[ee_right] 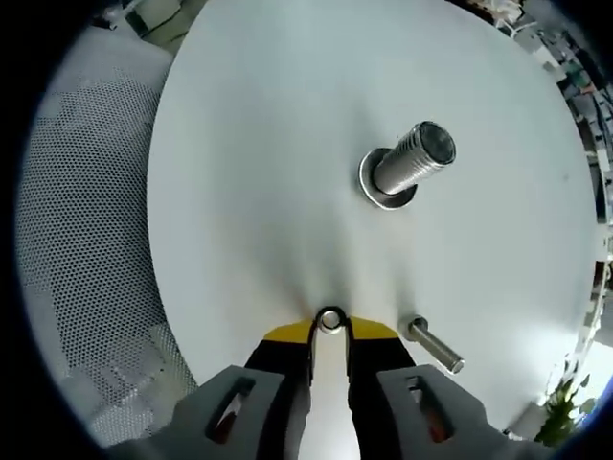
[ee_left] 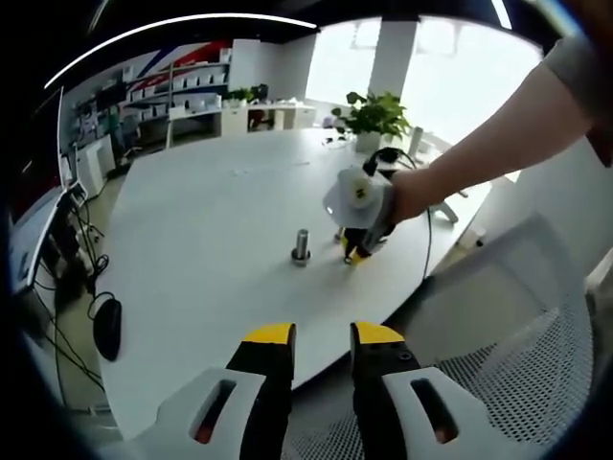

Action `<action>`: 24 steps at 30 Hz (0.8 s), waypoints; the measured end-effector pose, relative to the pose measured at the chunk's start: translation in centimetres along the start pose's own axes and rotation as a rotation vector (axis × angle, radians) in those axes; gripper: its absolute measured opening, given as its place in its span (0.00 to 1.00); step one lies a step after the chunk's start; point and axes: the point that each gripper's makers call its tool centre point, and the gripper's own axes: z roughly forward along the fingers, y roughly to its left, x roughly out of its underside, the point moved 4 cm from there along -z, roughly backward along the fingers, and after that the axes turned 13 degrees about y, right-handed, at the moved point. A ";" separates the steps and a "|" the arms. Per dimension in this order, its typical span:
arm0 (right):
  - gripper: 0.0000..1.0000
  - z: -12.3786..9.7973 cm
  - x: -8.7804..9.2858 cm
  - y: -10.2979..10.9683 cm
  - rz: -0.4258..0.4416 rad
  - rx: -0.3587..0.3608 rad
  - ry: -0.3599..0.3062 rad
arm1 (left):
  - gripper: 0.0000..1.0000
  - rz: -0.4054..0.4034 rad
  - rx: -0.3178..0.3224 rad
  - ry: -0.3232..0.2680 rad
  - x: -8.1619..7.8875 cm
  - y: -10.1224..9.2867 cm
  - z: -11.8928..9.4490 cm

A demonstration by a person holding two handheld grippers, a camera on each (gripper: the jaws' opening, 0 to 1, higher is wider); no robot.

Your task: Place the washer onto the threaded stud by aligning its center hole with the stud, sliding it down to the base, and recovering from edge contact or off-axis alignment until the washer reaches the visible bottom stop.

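A steel threaded stud [ee_right: 414,156] stands upright on the white table [ee_right: 249,172], with a flat ring-shaped base [ee_right: 386,196] around its foot. My right gripper [ee_right: 329,328] is shut on a small metal washer [ee_right: 330,319], pinched between the yellow tips down near the table, short of the stud and off to one side. In the left gripper view the stud [ee_left: 301,246] stands mid-table, and the right gripper [ee_left: 352,251], held by a person's hand, touches down just right of it. My left gripper [ee_left: 322,333] hangs back over the table's near edge, open, its jaws holding nothing.
A small loose bolt [ee_right: 436,347] lies on the table beside my right jaw. A white mesh chair [ee_left: 498,316] stands at the table's edge. A potted plant [ee_left: 374,117] sits at the far side. A black object [ee_left: 107,326] lies on the floor left.
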 end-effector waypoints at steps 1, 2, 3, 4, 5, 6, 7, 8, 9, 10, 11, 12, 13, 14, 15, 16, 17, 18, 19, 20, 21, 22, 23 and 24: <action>0.12 0.0 0.0 0.0 0.015 0.004 0.004 | 0.21 0.001 0.001 0.001 0.0 0.0 0.0; 0.03 0.1 -0.3 -0.4 0.039 0.047 -0.026 | 0.21 0.003 0.002 0.001 0.0 0.0 0.0; 0.04 0.3 -0.1 -0.2 0.004 0.040 -0.018 | 0.21 0.003 0.002 0.001 0.0 0.0 0.0; 0.04 0.3 -0.1 -0.4 0.043 0.045 -0.015 | 0.21 0.002 0.001 -0.001 0.0 0.0 0.0; 0.04 0.3 -0.1 -0.6 0.055 0.038 -0.020 | 0.21 0.000 0.000 -0.003 0.0 0.0 -0.1; 0.04 0.3 0.0 -0.6 0.098 0.009 -0.039 | 0.21 -0.003 -0.002 -0.006 0.0 0.0 -0.1; 0.04 0.2 0.1 -0.7 0.117 -0.006 -0.051 | 0.21 -0.004 -0.004 -0.007 0.0 0.1 -0.1; 0.04 0.2 0.2 -0.8 0.110 -0.010 -0.057 | 0.21 -0.005 -0.004 -0.007 0.0 0.1 -0.1; 0.05 0.1 0.3 -0.7 0.101 -0.023 -0.073 | 0.21 -0.005 -0.003 -0.008 0.0 0.1 -0.1; 0.05 0.1 0.4 -0.7 0.117 -0.024 -0.080 | 0.21 -0.004 -0.002 -0.008 -0.1 0.1 -0.1; 0.05 0.1 0.4 -0.8 0.126 -0.034 -0.094 | 0.21 -0.003 -0.002 -0.008 -0.1 0.1 -0.1; 0.06 0.1 0.4 -0.8 0.138 -0.041 -0.100 | 0.21 -0.001 -0.001 -0.008 -0.1 0.1 -0.1; 0.07 0.1 0.3 -0.6 0.188 -0.070 -0.099 | 0.21 0.000 0.000 -0.008 -0.1 0.0 -0.1; 0.08 0.1 0.2 -0.5 0.220 -0.102 -0.090 | 0.21 0.001 0.001 -0.010 -0.2 0.0 -0.1; 0.10 -0.1 -0.2 -0.5 0.241 -0.117 -0.114 | 0.21 0.002 0.000 -0.012 -0.2 0.0 -0.1; 0.13 -0.3 -0.7 -0.3 0.251 -0.127 -0.147 | 0.21 0.001 -0.001 -0.015 -0.2 0.0 -0.2; 0.16 -0.5 -1.1 0.0 0.259 -0.136 -0.165 | 0.21 -0.001 -0.002 -0.017 -0.2 0.1 -0.2; 0.17 -0.7 -1.5 0.2 0.258 -0.135 -0.172 | 0.21 -0.002 -0.002 -0.020 -0.3 0.1 -0.2; 0.17 -0.8 -1.7 0.4 0.246 -0.128 -0.170 | 0.21 -0.002 -0.002 -0.022 -0.3 0.1 -0.2; 0.17 -1.2 -2.7 0.5 0.198 -0.099 -0.196 | 0.21 -0.002 -0.002 -0.022 -0.3 0.1 -0.2; 0.18 -1.7 -3.7 0.7 0.154 -0.072 -0.225 | 0.21 -0.001 -0.001 -0.023 -0.3 0.1 -0.2; 0.18 -2.0 -4.4 0.9 0.133 -0.066 -0.245 | 0.21 0.000 -0.001 -0.024 -0.3 0.0 -0.2; 0.19 -2.3 -5.1 1.3 0.122 -0.075 -0.273 | 0.21 0.001 -0.001 -0.025 -0.3 0.0 -0.2; 0.20 -2.7 -6.1 1.7 0.109 -0.086 -0.305 | 0.21 0.001 -0.001 -0.026 -0.3 0.0 -0.2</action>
